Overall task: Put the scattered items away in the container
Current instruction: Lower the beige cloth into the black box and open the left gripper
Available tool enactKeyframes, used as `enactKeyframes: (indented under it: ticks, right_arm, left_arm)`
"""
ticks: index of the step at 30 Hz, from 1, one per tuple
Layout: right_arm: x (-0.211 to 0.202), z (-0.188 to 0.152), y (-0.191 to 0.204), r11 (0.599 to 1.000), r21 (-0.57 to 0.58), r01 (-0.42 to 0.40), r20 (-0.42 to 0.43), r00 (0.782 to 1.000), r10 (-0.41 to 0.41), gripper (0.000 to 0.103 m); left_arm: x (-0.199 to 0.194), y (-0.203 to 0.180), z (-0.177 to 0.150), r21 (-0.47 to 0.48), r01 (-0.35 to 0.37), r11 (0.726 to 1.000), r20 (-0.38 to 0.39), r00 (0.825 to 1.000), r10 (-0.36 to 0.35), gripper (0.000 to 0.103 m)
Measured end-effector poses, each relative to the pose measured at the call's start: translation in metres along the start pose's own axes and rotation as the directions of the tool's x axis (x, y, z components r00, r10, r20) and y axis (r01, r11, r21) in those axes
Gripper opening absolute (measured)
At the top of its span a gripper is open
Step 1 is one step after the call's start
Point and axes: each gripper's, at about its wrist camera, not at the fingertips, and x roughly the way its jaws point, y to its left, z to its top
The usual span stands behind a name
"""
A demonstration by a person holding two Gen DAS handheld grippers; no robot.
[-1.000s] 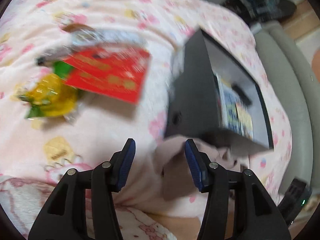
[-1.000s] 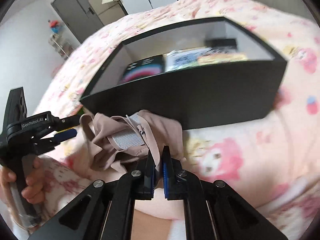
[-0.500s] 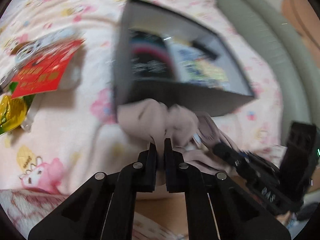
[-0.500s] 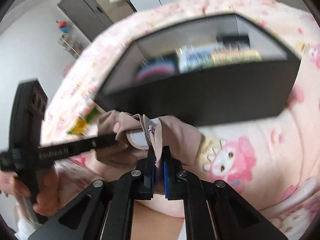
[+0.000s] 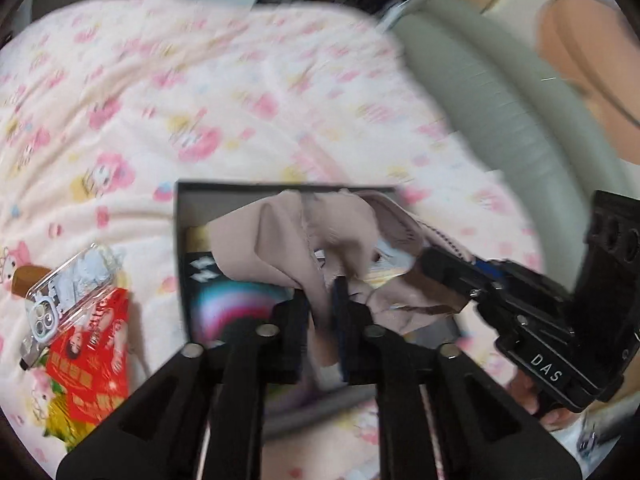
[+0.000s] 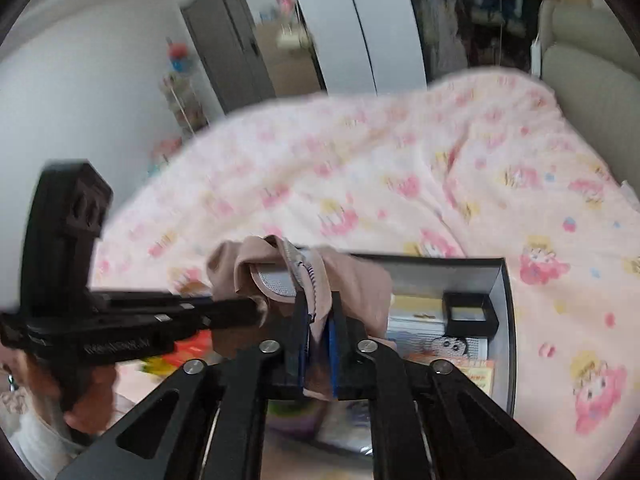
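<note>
Both grippers hold the cloth (image 5: 292, 240) over the box (image 6: 502, 280). Left gripper (image 5: 320, 312) jaws are opening around it; right gripper (image 6: 318, 320) jaws stay clamped. The right should release only once the cloth sits inside.

L wrist cam: on the left claw (image 5: 320, 300), looks steeply down, close over black box (image 5: 182, 236), lower centre of frame. R wrist cam: on the right claw (image 6: 320, 320), tilted down, box at lower right. Both views share box, beige cloth (image 5: 280, 240), pink bed cover (image 5: 200, 80).

Soft indoor light, motion-blurred fisheye edges
</note>
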Motion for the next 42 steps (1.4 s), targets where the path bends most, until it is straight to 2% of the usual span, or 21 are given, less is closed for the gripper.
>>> enactKeyframes:
  ticks: [1, 3, 6, 8, 10, 12, 14, 16, 18, 21, 22, 24, 25, 27, 30, 33, 35, 36, 38, 40, 42]
  right_arm:
    - [0.014, -0.001, -0.011, 1.0, 0.02, 0.02, -0.035, 0.999, -0.019, 0.007]
    - [0.032, -0.013, -0.034, 0.994, 0.102, 0.034, -0.055, 0.998, -0.029, 0.008]
    - [0.046, -0.027, -0.064, 0.98, 0.195, 0.033, -0.09, 0.996, -0.016, 0.008]
    - [0.047, -0.031, -0.073, 0.978, 0.202, 0.052, -0.096, 0.995, -0.033, 0.008]
    - [0.04, -0.026, -0.074, 0.979, 0.196, 0.06, -0.089, 0.995, -0.043, 0.008]
    - [0.043, -0.027, -0.065, 0.986, 0.164, 0.009, -0.139, 0.99, 0.014, 0.009]
    - [0.061, -0.035, -0.054, 0.991, 0.131, -0.032, -0.238, 0.969, 0.063, 0.009]
    - [0.084, -0.042, -0.047, 0.991, 0.121, -0.058, -0.325, 0.941, 0.095, 0.009]
    - [0.104, -0.043, -0.044, 0.995, 0.093, -0.035, -0.399, 0.914, 0.07, 0.009]
    - [0.127, -0.029, -0.053, 0.994, 0.106, 0.017, -0.449, 0.893, 0.032, 0.009]
    - [0.132, -0.024, -0.056, 0.993, 0.114, 0.022, -0.455, 0.89, 0.032, 0.009]
    - [0.14, -0.014, -0.064, 0.993, 0.104, 0.056, -0.455, 0.891, -0.002, 0.009]
    - [0.141, -0.01, -0.068, 0.991, 0.104, 0.083, -0.44, 0.898, -0.029, 0.009]
    - [0.138, -0.005, -0.083, 0.979, 0.161, 0.125, -0.376, 0.925, -0.056, 0.009]
    - [0.125, -0.002, -0.097, 0.969, 0.213, 0.123, -0.302, 0.952, -0.054, 0.009]
    - [0.106, 0.005, -0.103, 0.965, 0.211, 0.157, -0.231, 0.967, -0.107, 0.009]
    - [0.095, 0.005, -0.103, 0.965, 0.233, 0.121, -0.221, 0.973, -0.069, 0.01]
    - [0.091, 0.003, -0.098, 0.968, 0.237, 0.079, -0.24, 0.971, -0.021, 0.013]
    - [0.093, -0.003, -0.088, 0.976, 0.216, 0.033, -0.284, 0.958, 0.031, 0.018]
    - [0.101, -0.013, -0.082, 0.984, 0.176, 0.028, -0.338, 0.94, 0.033, 0.018]
    - [0.112, -0.023, -0.083, 0.985, 0.162, 0.051, -0.391, 0.92, 0.016, 0.018]
  left_arm:
    - [0.013, 0.008, 0.004, -0.01, -0.039, 0.999, -0.026, 0.999, 0.039, 0.025]
    - [0.035, 0.022, 0.003, -0.034, -0.08, 0.996, -0.054, 0.996, 0.078, 0.025]
    - [0.041, 0.036, -0.01, -0.069, -0.014, 0.998, 0.017, 1.0, 0.015, 0.025]
    - [0.038, 0.033, -0.016, -0.04, -0.04, 0.998, 0.031, 0.999, 0.041, 0.025]
    - [0.042, 0.029, -0.017, -0.006, -0.045, 0.999, 0.009, 0.999, 0.045, 0.025]
    - [0.054, 0.031, -0.02, -0.017, -0.027, 0.999, -0.06, 0.998, 0.026, 0.025]
    - [0.07, 0.029, -0.027, -0.015, -0.04, 0.999, -0.141, 0.989, 0.037, 0.025]
    - [0.074, 0.019, -0.028, 0.043, -0.12, 0.992, -0.151, 0.981, 0.125, 0.025]
    - [0.084, 0.012, -0.02, 0.067, -0.183, 0.981, -0.198, 0.961, 0.193, 0.025]
    - [0.102, 0.006, -0.003, 0.07, -0.149, 0.986, -0.277, 0.947, 0.162, 0.025]
    - [0.109, 0.003, 0.001, 0.089, -0.177, 0.98, -0.286, 0.938, 0.195, 0.025]
    - [0.117, -0.002, 0.004, 0.132, -0.214, 0.968, -0.264, 0.933, 0.243, 0.025]
    - [0.123, -0.002, 0.009, 0.129, -0.214, 0.968, -0.257, 0.936, 0.241, 0.025]
    - [0.128, 0.003, 0.017, 0.092, -0.195, 0.977, -0.23, 0.95, 0.211, 0.025]
    - [0.123, 0.013, 0.024, 0.035, -0.207, 0.978, -0.156, 0.965, 0.21, 0.025]
    - [0.103, 0.016, 0.023, -0.001, -0.146, 0.989, -0.119, 0.982, 0.145, 0.026]
    - [0.093, 0.013, 0.015, 0.014, -0.072, 0.997, -0.148, 0.986, 0.074, 0.035]
    - [0.092, 0.01, 0.01, 0.025, -0.048, 0.999, -0.176, 0.983, 0.052, 0.041]
    - [0.095, 0.006, 0.0, 0.045, -0.035, 0.998, -0.229, 0.972, 0.044, 0.041]
    - [0.1, -0.001, -0.004, 0.073, -0.055, 0.996, -0.248, 0.966, 0.071, 0.041]
    - [0.113, -0.003, -0.003, 0.082, -0.104, 0.991, -0.27, 0.955, 0.123, 0.041]
